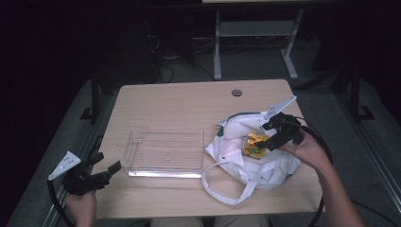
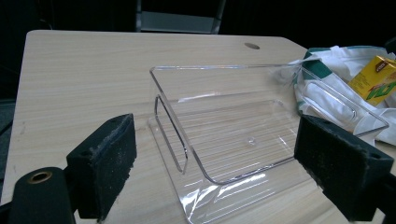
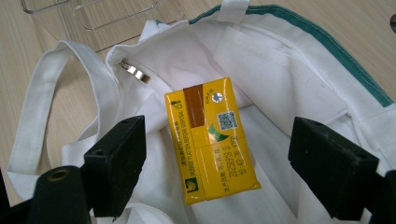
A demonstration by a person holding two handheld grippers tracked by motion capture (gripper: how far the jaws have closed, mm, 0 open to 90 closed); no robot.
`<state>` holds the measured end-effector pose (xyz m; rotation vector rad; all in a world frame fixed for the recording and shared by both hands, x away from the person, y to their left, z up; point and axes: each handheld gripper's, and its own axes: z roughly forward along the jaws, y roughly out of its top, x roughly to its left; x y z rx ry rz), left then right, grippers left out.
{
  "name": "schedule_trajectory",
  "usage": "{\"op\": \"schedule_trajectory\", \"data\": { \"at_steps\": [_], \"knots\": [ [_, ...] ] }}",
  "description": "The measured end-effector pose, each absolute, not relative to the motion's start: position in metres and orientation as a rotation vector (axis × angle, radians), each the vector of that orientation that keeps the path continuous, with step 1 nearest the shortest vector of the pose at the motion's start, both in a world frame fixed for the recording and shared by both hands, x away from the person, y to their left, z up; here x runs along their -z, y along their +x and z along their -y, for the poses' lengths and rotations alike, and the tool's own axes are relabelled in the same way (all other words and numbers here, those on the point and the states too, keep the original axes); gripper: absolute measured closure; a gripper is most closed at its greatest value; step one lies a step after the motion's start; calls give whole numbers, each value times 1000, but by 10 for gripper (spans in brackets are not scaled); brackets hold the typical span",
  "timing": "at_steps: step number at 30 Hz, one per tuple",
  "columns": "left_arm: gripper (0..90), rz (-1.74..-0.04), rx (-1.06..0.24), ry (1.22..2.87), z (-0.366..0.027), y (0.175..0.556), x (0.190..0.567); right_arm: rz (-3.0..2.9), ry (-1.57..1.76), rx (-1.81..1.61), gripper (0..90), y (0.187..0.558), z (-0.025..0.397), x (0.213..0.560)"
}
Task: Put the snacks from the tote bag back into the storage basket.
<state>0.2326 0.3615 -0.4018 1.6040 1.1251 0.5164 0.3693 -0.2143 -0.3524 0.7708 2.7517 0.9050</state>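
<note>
1. Yellow cardboard is what the right gripper [image 3: 215,172] has in front of it: a small drink carton [image 3: 211,140] lying flat inside the open mouth of a white cloth tote bag [image 3: 299,65], foil straw-hole and printed panel facing up.
2. Its jaws stand wide apart, one on each side of the carton, touching nothing yet.
3. The carton looks light and fairly stiff, with flat smooth faces; if it is full, a hard pinch could dent it or force liquid at the foil seal (a guess from its type).
4. The best hold, I judge, is across the two long narrow sides near the middle, where the pads meet parallel faces.
5. Soft cloth under and around the carton will give way, and a fold or a strap [image 3: 51,88] could get caught between pad and carton.
6. The left gripper [image 1: 101,175], jaws also apart and empty, hangs at the near left edge of the table [image 1: 179,99], facing a clear plastic bin [image 1: 165,151] just left of the bag.
</note>
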Motion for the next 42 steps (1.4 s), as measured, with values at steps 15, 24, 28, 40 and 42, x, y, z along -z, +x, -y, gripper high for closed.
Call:
{"op": "schedule_trajectory", "data": {
  "at_steps": [15,24,28,40,42],
  "knots": [
    [126,-1126,-515,1605,-362,232,401,-2767,755,-881,261,373,209,369],
    [126,-1127,-515,1606,-362,232,401,-2778,725,-827,319,374,201,376],
    [126,-1126,-515,1604,-363,232,401,-2782,723,-804,339,375,199,378],
    [126,-1130,-512,1598,-364,232,401,-2784,678,-737,431,376,192,382],
    [126,-1126,-513,1599,-364,232,401,-2788,676,-740,462,377,193,382]
  ]
}}
